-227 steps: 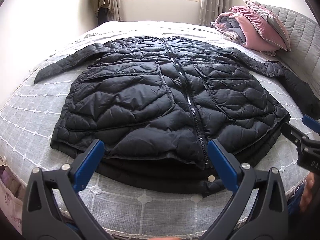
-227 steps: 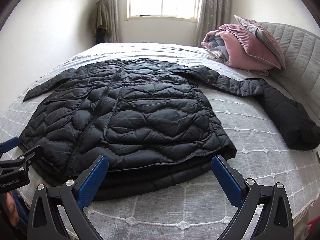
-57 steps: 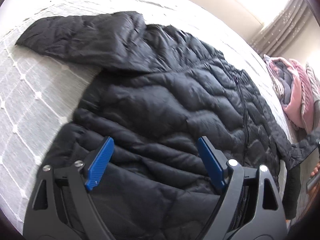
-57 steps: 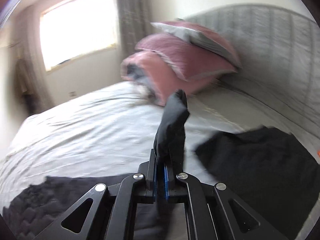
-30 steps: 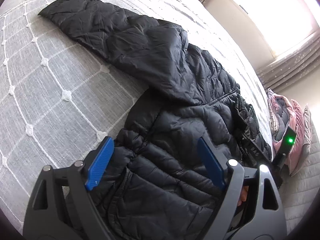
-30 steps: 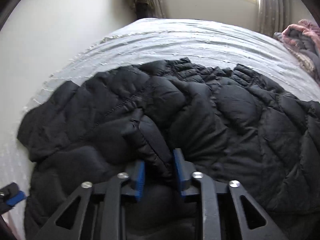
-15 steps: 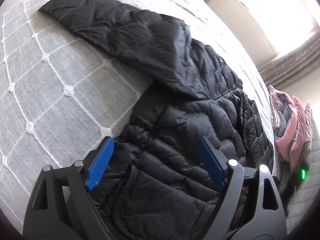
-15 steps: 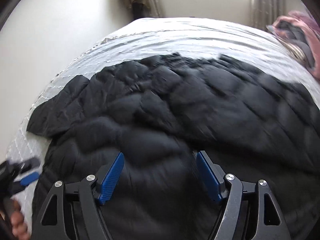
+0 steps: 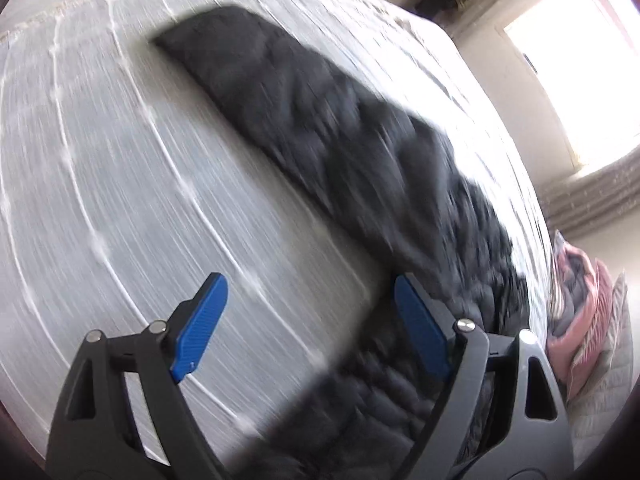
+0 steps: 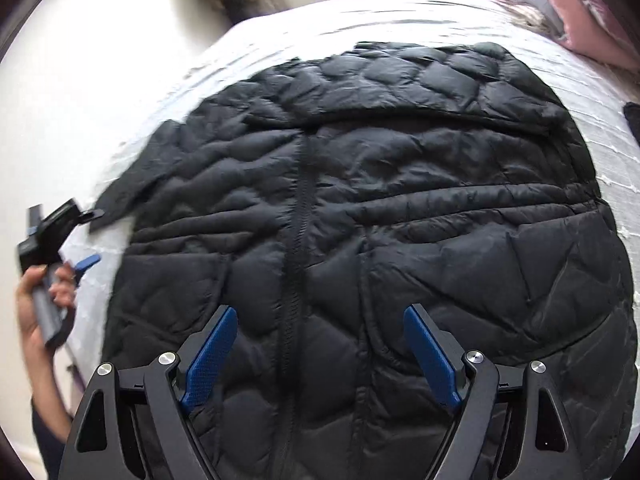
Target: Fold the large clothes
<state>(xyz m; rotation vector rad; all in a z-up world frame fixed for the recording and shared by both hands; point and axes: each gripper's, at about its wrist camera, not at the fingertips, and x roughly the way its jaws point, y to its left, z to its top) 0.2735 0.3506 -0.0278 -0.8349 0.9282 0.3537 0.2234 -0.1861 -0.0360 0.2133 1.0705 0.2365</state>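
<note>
A black quilted puffer jacket [image 10: 400,220] lies front up on the bed, its zipper running up the middle. One sleeve [image 10: 460,80] is folded across the chest near the collar. The other sleeve [image 9: 304,112] still stretches out over the bedspread in the blurred left wrist view. My right gripper [image 10: 320,344] is open and empty, hovering over the jacket's lower front. My left gripper [image 9: 308,320] is open and empty, above the bedspread just beside the jacket's side and the outstretched sleeve. It also shows in the right wrist view [image 10: 76,252], held in a hand at the left.
The bed has a grey-white quilted bedspread [image 9: 120,200]. Pink and grey folded bedding [image 10: 560,0] sits at the head of the bed, also in the left wrist view [image 9: 580,300]. A window [image 9: 580,40] and curtains are beyond the bed.
My left gripper has swung left off the jacket body toward the outstretched sleeve, blurring its view. My right gripper has pulled back over the jacket front and stays open.
</note>
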